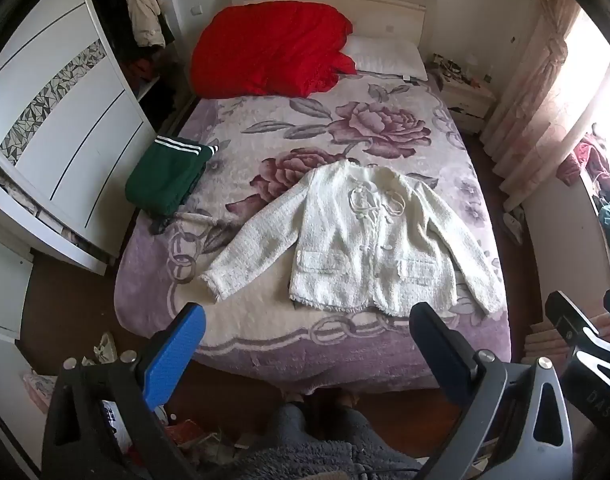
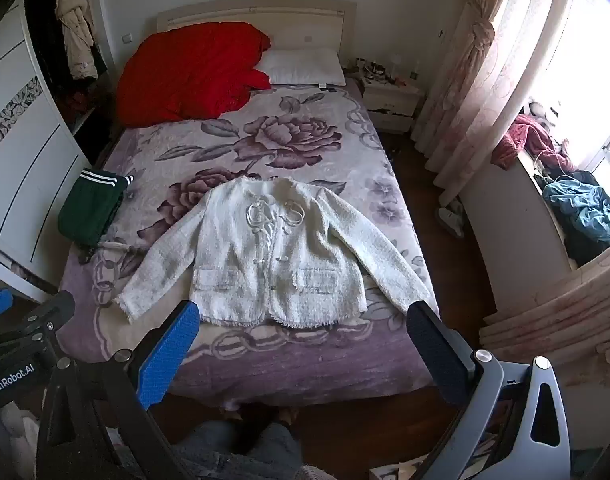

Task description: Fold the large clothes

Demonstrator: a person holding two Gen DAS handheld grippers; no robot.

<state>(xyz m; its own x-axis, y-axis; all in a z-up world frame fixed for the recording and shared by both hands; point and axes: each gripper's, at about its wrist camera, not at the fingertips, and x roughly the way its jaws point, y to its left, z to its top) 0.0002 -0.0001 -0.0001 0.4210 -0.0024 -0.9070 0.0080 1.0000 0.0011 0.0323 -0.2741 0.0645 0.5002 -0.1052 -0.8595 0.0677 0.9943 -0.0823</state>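
Note:
A white tweed jacket [image 1: 357, 240] lies flat, front up, on the floral bed cover [image 1: 265, 148], both sleeves spread out to the sides. It also shows in the right wrist view [image 2: 277, 256]. A folded green garment with white stripes [image 1: 167, 174] lies at the bed's left edge, also in the right wrist view [image 2: 91, 210]. My left gripper [image 1: 307, 320] is open and empty, held above the foot of the bed, short of the jacket's hem. My right gripper [image 2: 303, 318] is open and empty, also just short of the hem.
A red quilt [image 1: 269, 52] and a white pillow [image 1: 385, 58] lie at the bed's head. A white wardrobe [image 1: 61, 120] stands on the left, a nightstand [image 2: 391, 100] and curtains [image 2: 473, 80] on the right. Clothes are piled on the window sill [image 2: 577, 208]. Clutter lies on the floor [image 1: 105, 348].

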